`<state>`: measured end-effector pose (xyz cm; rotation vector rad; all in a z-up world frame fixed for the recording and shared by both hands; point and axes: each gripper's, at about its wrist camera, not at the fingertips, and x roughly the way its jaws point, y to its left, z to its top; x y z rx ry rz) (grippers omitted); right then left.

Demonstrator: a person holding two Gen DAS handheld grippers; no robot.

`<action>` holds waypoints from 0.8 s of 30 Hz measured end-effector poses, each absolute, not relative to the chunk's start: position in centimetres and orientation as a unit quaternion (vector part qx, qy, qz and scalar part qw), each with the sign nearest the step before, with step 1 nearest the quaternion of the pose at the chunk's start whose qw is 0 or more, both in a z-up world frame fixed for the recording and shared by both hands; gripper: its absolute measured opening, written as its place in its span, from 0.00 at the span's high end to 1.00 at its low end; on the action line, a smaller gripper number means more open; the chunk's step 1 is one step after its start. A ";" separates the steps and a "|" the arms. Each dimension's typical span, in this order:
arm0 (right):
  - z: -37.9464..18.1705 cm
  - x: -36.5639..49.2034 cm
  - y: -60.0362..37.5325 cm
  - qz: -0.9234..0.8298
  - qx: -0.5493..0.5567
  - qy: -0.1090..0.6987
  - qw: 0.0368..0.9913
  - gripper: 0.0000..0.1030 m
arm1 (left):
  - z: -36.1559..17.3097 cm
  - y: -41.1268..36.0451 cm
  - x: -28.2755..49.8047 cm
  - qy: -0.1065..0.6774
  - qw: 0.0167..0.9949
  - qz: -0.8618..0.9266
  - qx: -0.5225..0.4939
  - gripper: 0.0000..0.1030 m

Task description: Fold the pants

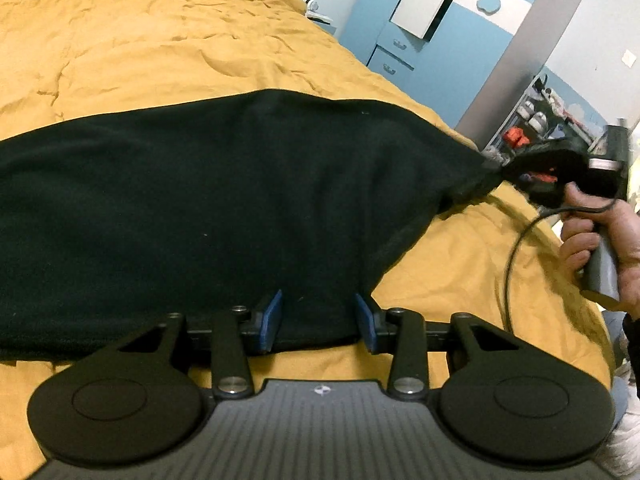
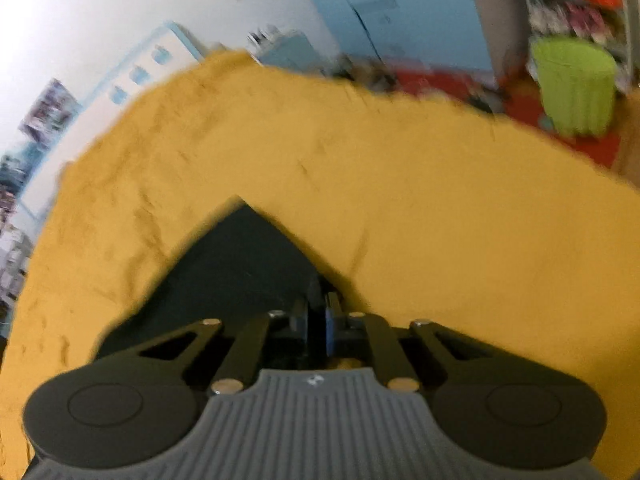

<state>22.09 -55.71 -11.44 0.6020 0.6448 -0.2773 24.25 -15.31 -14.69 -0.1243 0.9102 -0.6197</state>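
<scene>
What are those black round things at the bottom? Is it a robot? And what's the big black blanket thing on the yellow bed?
No robot: a person holds a claw tool in each hand, and each tool carries a camera, so its black parts fill the bottom of both pictures. The left claw is open around the edge of the black pants, which lie on the yellow bedcover. In the left camera's picture you can see the person's right hand holding the other tool. The right claw is shut, pinching a corner of the pants and pulling it.
</scene>
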 end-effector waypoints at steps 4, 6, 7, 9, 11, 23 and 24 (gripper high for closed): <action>-11.5 22.0 -55.8 -0.132 0.264 0.328 0.897 0.98 | -15.1 -15.2 24.4 0.435 0.849 -0.293 -0.064 0.56; -13.3 22.3 -56.2 -0.143 0.249 0.357 0.889 0.96 | -15.0 -15.3 24.3 0.434 0.851 -0.292 -0.060 0.56; -14.0 22.1 -56.6 -0.152 0.245 0.361 0.887 0.92 | -14.9 -15.2 24.2 0.434 0.850 -0.292 -0.057 0.56; -14.2 21.1 -57.4 -0.181 0.256 0.347 0.884 0.89 | -14.5 -14.9 24.1 0.435 0.848 -0.296 -0.054 0.56; -13.5 20.3 -57.3 -0.206 0.250 0.337 0.884 0.89 | -13.9 -14.0 23.8 0.434 0.848 -0.300 -0.051 0.55; -7.3 20.9 -37.8 0.053 0.077 0.302 0.949 0.75 | -9.4 7.4 19.6 0.366 0.906 -0.089 -0.190 0.43; -7.4 21.1 -35.0 0.090 0.066 0.305 0.946 0.75 | -9.3 10.1 19.2 0.361 0.907 -0.058 -0.211 0.43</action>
